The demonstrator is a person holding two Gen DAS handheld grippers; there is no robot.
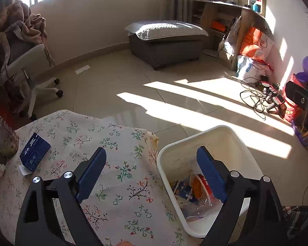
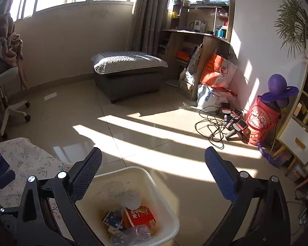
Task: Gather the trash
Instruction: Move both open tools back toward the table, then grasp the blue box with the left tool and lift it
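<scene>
Several wrappers (image 2: 133, 219) are lying in white bin (image 1: 221, 141) beside table's right edge (image 1: 121, 143). Left gripper (image 1: 152, 172) and right gripper (image 2: 154, 172) are gaping wide, empty.

Harsh window sunlight, striped glare on floor (image 2: 154, 135), deep shadows, fisheye-warped edges

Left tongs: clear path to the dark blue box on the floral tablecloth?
Probably yes. The left tongs stand open and empty, and only bare floral tablecloth lies between them and the dark blue box.
</scene>
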